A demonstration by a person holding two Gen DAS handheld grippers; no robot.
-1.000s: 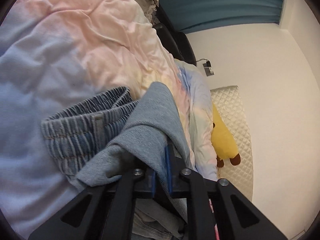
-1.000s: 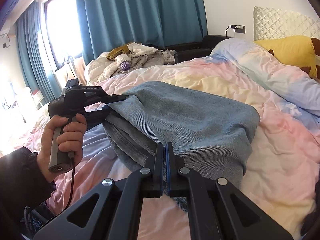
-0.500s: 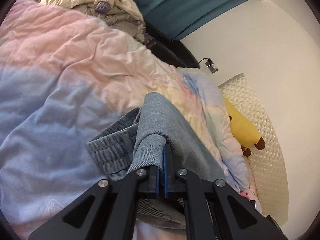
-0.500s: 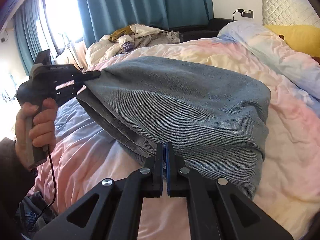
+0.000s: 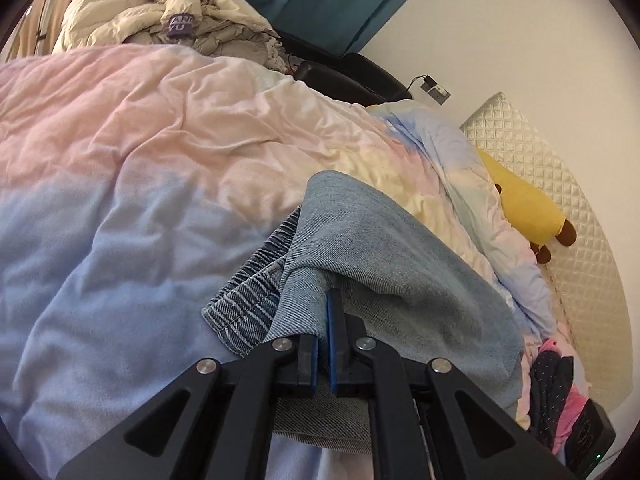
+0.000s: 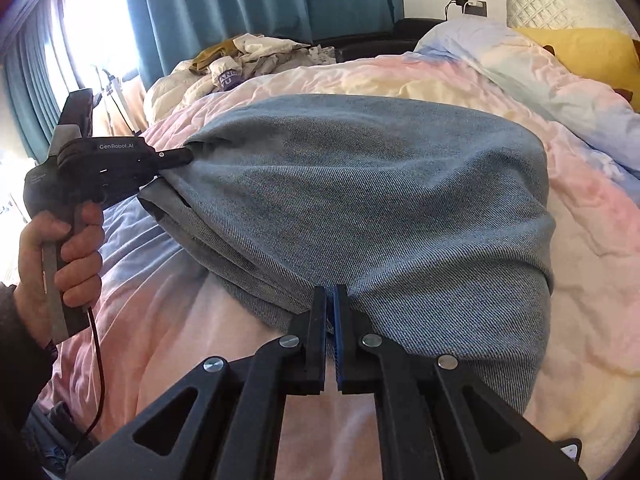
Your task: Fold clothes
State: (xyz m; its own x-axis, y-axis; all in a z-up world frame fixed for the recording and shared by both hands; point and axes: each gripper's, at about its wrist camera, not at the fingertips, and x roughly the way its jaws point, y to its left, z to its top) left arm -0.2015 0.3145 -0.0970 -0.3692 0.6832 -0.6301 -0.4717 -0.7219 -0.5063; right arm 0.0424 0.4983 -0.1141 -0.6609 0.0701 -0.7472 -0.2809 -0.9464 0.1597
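A pair of light blue jeans (image 6: 384,192) is stretched above the pastel duvet (image 6: 592,248), folded over on itself. My right gripper (image 6: 329,300) is shut on the near edge of the denim. My left gripper (image 6: 186,156), held by a hand (image 6: 60,256) at the left of the right wrist view, is shut on the other corner. Through the left wrist camera the jeans (image 5: 384,256) drape over the left gripper (image 5: 326,300), and the ribbed elastic waistband (image 5: 252,292) shows underneath, resting on the duvet (image 5: 120,184).
A heap of unfolded clothes (image 5: 176,20) lies at the far side of the bed before teal curtains (image 6: 240,4). A yellow plush toy (image 5: 524,204) and quilted headboard (image 5: 560,184) are at the right. More dark and pink garments (image 5: 556,384) sit near the lower right.
Both grippers have lifted and spread apart, pulling the folded jeans taut above the duvet. The left gripper moved left and up, away from the right one.
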